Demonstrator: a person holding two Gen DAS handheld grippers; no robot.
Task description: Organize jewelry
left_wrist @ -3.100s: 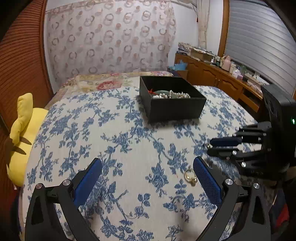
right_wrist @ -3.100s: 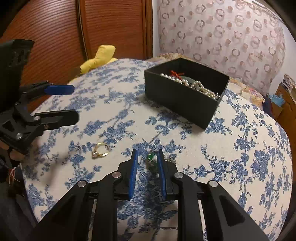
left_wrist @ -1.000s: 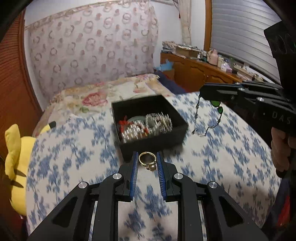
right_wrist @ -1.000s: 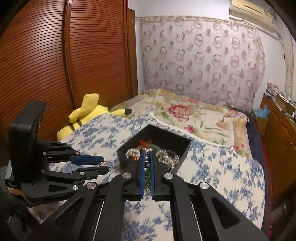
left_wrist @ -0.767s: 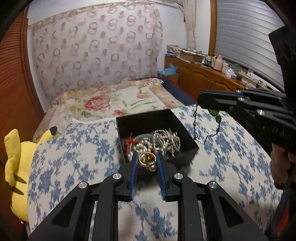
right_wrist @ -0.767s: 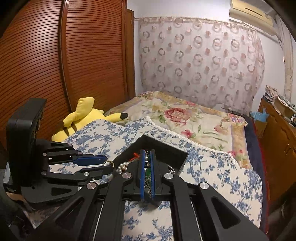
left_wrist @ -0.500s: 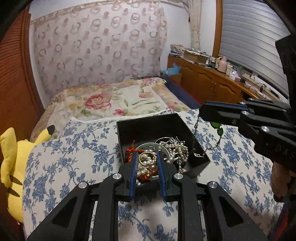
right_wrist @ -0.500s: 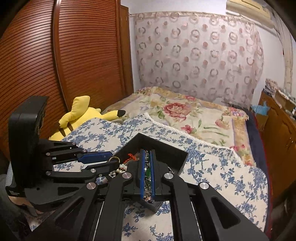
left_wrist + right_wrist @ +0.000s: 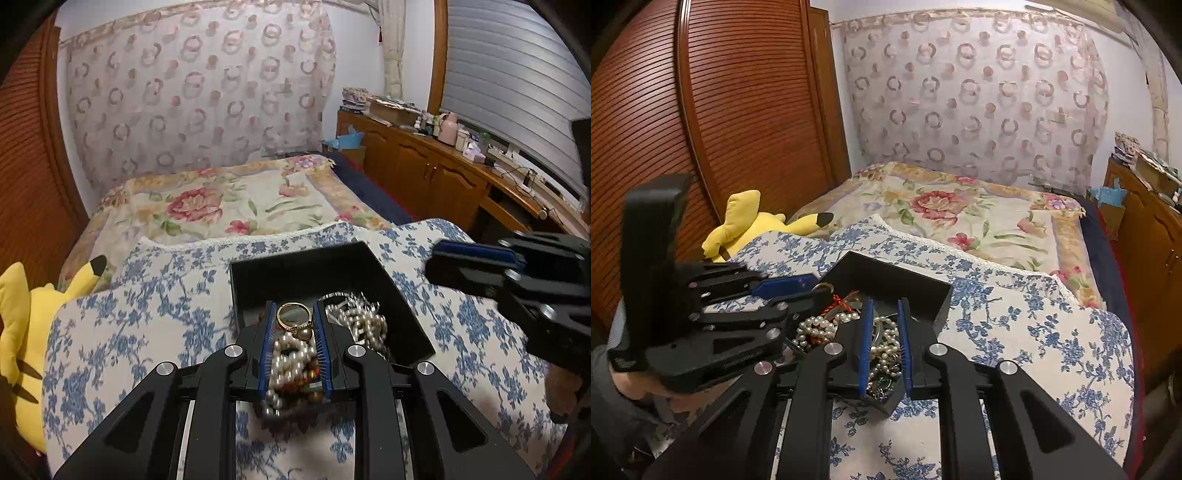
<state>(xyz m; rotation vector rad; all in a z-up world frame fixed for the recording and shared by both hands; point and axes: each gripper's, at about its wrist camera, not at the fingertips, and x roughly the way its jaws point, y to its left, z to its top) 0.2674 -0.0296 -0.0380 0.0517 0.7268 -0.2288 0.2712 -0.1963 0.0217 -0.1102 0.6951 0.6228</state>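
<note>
In the left wrist view my left gripper (image 9: 294, 309) is shut on a gold ring (image 9: 295, 327) with a small pearl, held just above the open black box (image 9: 295, 254). Strings of pearls (image 9: 365, 325) and other jewelry fill the box. My right gripper (image 9: 886, 302) hangs over the same box (image 9: 897, 275), and its jaws are opening with nothing pressed between the blue pads. Beneath them lie pearls (image 9: 816, 328) and a bit of green (image 9: 884, 382) among the contents. The left gripper (image 9: 816, 286) with the ring reaches in from the left.
The box sits on a blue-flowered cloth (image 9: 147, 314). A yellow plush toy (image 9: 22, 325) lies at the left edge. Beyond are a flowered bedspread (image 9: 229, 206), slatted wooden doors (image 9: 720, 129) and wooden cabinets (image 9: 443, 177) with clutter on top.
Both grippers have come in over the box. The right jaws have parted, and the chain with green stones no longer hangs from them. The left still holds the ring.
</note>
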